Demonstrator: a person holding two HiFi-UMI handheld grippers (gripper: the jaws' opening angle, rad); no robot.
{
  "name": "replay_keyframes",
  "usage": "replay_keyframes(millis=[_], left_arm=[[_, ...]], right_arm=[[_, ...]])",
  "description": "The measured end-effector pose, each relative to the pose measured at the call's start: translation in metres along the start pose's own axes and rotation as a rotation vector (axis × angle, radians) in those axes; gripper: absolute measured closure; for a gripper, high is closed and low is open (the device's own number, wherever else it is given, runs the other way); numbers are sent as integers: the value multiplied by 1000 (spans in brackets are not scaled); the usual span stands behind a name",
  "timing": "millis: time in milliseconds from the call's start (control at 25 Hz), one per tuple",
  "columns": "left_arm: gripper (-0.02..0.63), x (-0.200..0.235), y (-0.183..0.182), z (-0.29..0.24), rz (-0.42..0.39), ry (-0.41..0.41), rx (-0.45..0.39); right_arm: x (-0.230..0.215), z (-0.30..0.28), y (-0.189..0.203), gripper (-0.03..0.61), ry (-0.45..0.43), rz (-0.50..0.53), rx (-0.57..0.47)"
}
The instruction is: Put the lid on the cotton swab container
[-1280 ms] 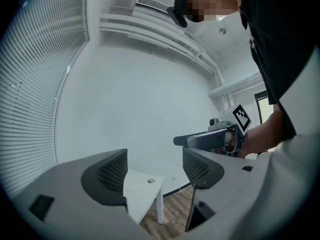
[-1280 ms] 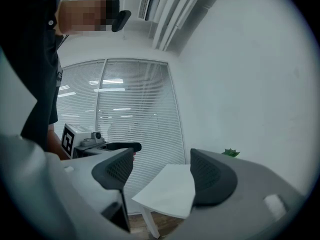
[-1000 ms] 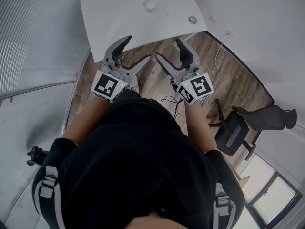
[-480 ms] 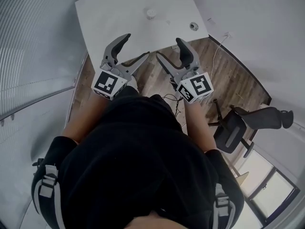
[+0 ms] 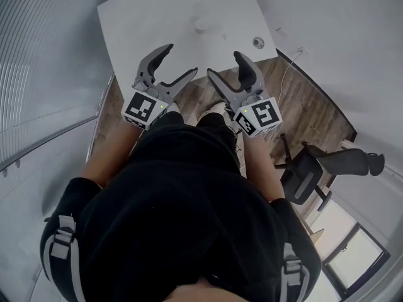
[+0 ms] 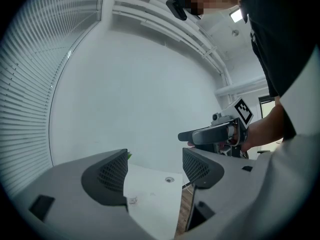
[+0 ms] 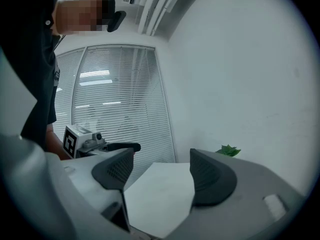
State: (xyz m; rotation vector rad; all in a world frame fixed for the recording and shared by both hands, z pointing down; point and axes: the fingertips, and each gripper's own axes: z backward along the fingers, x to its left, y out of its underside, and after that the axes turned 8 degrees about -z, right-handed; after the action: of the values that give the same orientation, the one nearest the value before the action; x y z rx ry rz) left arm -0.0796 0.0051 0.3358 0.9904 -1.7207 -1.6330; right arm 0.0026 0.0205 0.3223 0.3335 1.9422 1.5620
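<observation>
I saw left gripper point(image 5: 178, 60) ribbed grey jaws apart, empty | right gripper point(image 5: 225, 65) likewise | small round white container point(image 5: 200, 25) on smooth white table point(image 5: 145, 24)

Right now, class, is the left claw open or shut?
Open. On the left claw the jaws stand apart, with only the white table showing between them.

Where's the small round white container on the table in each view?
Head view: the small round white container sits top centre on the white rectangular table.
Left gripper view: the container is low down, in the gap between the open fingers.
Right gripper view: not in it.
Shared landmark: the white table, visible in all three views.
</observation>
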Motion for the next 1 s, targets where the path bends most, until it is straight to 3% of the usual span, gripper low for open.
replay_keyframes(millis=[760,1000], left_arm=[[285,24,14,-132,43,-238,123],[285,27,40,-157,65,-333,194]], right_arm=[[-140,-65,-29,227,-290,-19,101],[-176,-77,-19,243,-355,-28,136]])
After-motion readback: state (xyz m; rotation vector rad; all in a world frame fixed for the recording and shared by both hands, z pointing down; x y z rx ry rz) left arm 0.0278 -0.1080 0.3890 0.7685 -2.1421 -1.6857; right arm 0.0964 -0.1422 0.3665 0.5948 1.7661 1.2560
